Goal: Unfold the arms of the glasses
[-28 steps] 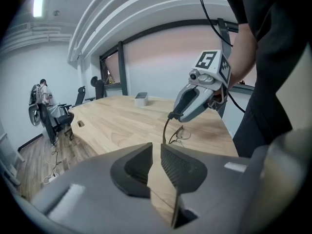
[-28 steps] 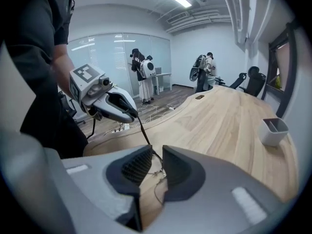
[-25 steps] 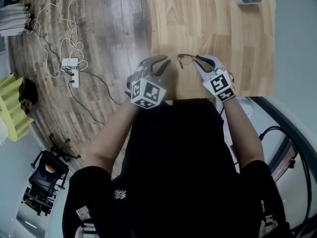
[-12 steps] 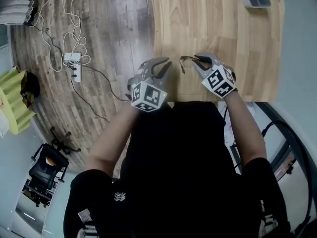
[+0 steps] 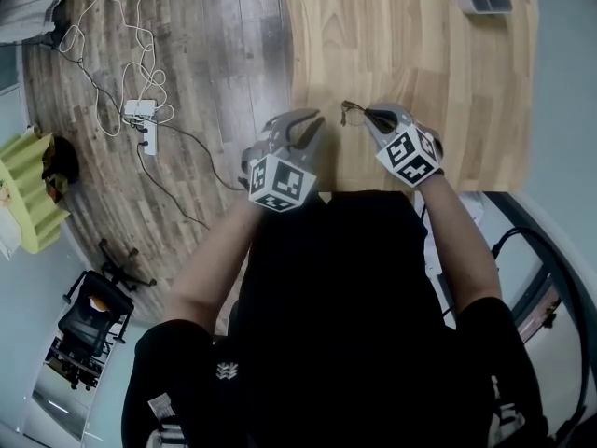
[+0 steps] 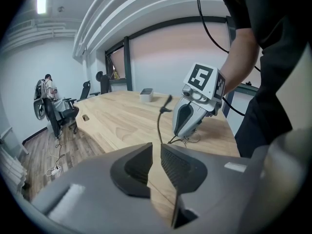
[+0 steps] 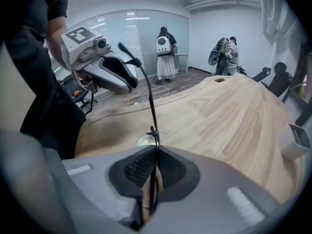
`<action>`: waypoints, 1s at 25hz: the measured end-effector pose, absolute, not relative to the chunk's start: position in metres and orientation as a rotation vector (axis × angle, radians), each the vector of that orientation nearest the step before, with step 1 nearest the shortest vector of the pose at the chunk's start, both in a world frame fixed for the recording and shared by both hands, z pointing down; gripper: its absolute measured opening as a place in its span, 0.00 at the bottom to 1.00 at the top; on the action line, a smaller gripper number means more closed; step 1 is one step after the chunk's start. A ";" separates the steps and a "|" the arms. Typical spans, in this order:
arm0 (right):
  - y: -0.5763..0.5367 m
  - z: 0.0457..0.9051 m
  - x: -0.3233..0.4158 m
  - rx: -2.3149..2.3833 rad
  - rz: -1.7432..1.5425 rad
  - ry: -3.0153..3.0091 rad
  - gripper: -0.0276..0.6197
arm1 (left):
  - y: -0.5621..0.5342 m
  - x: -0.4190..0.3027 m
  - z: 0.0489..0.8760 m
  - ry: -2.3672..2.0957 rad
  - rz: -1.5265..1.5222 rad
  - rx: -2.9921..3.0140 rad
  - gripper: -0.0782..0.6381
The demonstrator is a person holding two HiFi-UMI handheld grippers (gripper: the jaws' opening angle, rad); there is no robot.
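glasses arm (image 7: 150,108) between closing right tongs (image 7: 156,149), clear only in right gripper view

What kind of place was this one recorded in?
Likely an office or meeting room: a long wooden table, office chairs beside it, glass partitions along the far wall, and a power strip with cables on the wood floor.
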State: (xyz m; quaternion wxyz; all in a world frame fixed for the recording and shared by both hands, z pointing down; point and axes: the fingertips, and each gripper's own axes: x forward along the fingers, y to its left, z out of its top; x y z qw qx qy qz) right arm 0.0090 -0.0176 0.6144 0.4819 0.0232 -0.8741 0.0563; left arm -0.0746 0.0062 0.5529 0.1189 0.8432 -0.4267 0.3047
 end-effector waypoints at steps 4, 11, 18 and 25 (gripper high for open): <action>-0.015 0.609 0.008 0.078 0.169 -2.161 0.06 | 0.007 -0.074 0.551 -1.245 0.892 2.474 0.19; -0.009 0.589 0.011 0.117 0.205 -2.238 0.06 | 0.012 -0.072 0.541 -1.232 0.898 2.497 0.19; 0.000 0.563 0.013 0.152 0.196 -2.362 0.06 | 0.013 -0.060 0.537 -1.188 0.904 2.527 0.19; 0.009 0.550 0.016 0.178 0.208 -2.447 0.06 | 0.015 -0.035 0.545 -1.096 0.890 2.543 0.20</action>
